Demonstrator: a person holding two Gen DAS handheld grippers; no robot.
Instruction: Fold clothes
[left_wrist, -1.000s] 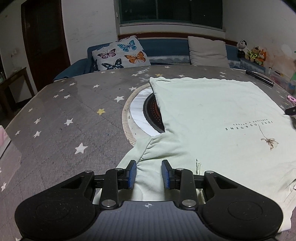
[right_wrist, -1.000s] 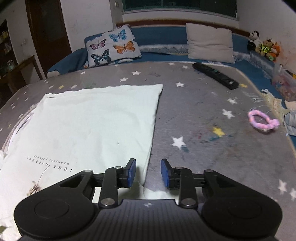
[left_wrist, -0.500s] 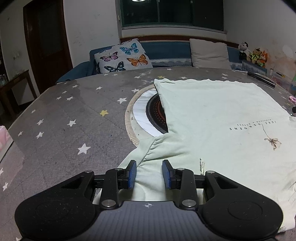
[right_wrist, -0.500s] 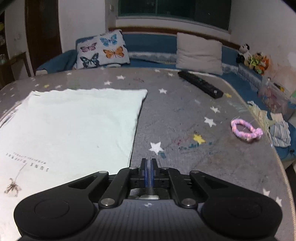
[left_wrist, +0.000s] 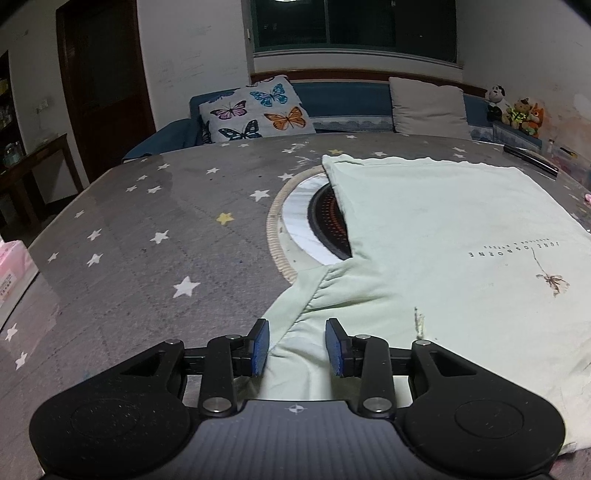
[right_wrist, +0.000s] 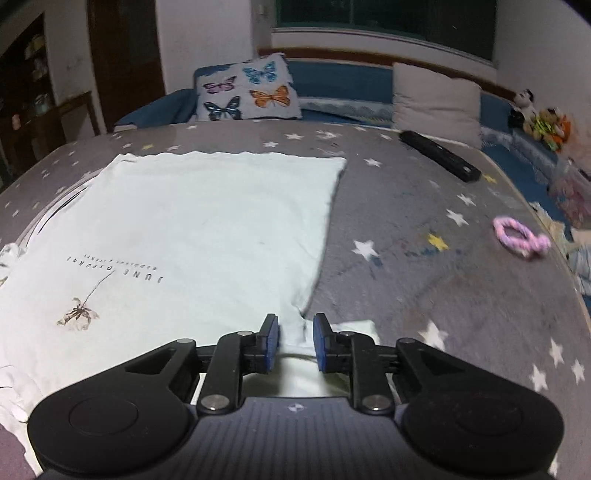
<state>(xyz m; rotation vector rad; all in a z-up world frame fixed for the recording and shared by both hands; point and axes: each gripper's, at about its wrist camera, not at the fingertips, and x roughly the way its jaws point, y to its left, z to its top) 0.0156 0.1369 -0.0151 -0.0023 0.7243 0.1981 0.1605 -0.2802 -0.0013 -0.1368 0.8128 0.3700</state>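
Both feeds give me dim indoor light from overhead; a lamp reflects in the dark window (left_wrist: 354, 26). The pale shirt (right_wrist: 192, 236) glares almost white on my right feed, which is smeared by motion blur toward its right side. My left feed is sharp. Fisheye bending curves the counter (left_wrist: 147, 229), and corners go black.

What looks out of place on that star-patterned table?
The pale green T-shirt lies partly over a round black burner set into the table. A black remote control and pink braided loop lie beside it.
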